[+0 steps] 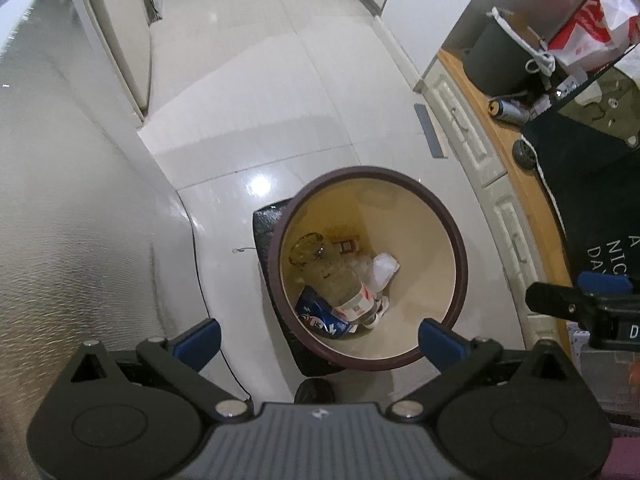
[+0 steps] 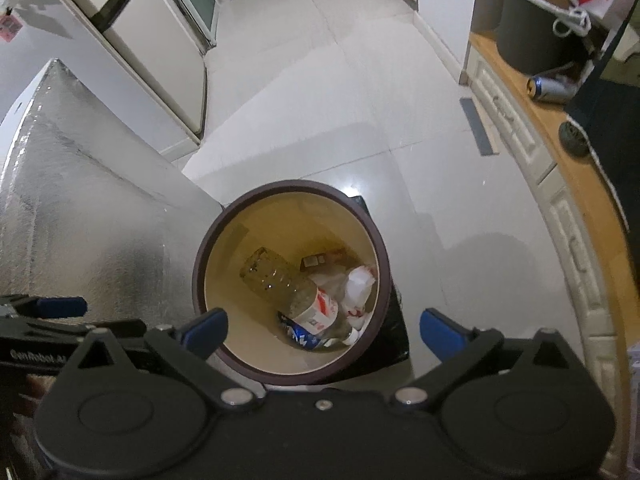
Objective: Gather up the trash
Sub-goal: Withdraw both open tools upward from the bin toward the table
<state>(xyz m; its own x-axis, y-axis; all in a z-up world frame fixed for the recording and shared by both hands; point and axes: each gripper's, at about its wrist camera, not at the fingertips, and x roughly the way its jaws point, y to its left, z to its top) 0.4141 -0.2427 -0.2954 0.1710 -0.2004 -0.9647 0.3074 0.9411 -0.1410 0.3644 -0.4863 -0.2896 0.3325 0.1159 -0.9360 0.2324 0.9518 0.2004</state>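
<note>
Now both the left gripper (image 1: 320, 334) and the right gripper (image 2: 324, 330) hang over the bin (image 1: 460, 256) with fingers spread wide and nothing between them; the bottle (image 1: 340, 280), blue wrapper (image 1: 320, 320) and white scraps lie at its bottom. A can (image 1: 506, 110) lies on the counter (image 1: 516, 184), so the likely slip is leaving it behind, or knocking the bin when swinging across.
</note>
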